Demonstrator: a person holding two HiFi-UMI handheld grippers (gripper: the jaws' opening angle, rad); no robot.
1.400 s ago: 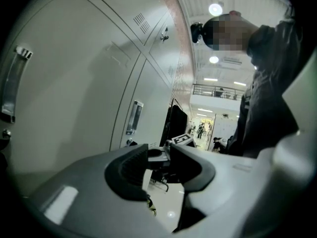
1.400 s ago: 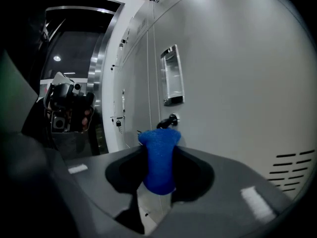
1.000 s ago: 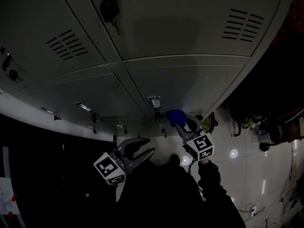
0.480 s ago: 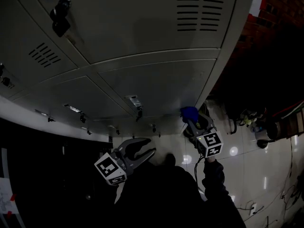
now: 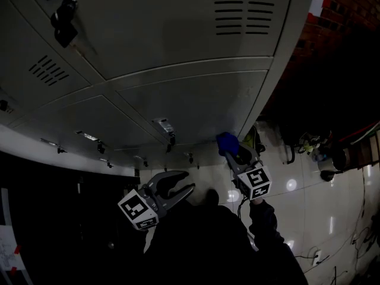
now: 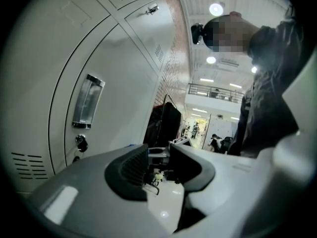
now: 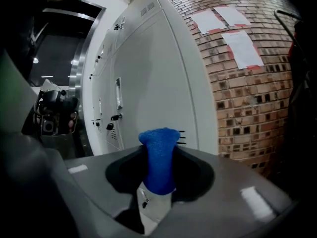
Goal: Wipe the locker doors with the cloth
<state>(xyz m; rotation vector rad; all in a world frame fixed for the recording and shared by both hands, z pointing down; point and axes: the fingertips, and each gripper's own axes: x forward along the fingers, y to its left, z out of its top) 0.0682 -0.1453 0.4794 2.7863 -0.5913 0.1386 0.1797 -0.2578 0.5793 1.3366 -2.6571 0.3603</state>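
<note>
Cloth [image 5: 225, 141] clamped in right gripper [image 5: 231, 152] beside locker door [image 5: 196, 100] edge; left gripper [image 5: 189, 181] jaws apart, empty

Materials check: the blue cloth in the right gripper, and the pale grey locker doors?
Blue cloth: soft napped textile, possibly microfibre. Its surface is fuzzy and matte, and it is bunched between the jaws of the right gripper.
Pale grey locker doors: painted sheet metal, probably steel. The faces are smooth and satin, with punched vent slots.

Lockers [image 5: 196, 100] block ahead (floor [image 5: 309, 218] opens rightward).
</note>
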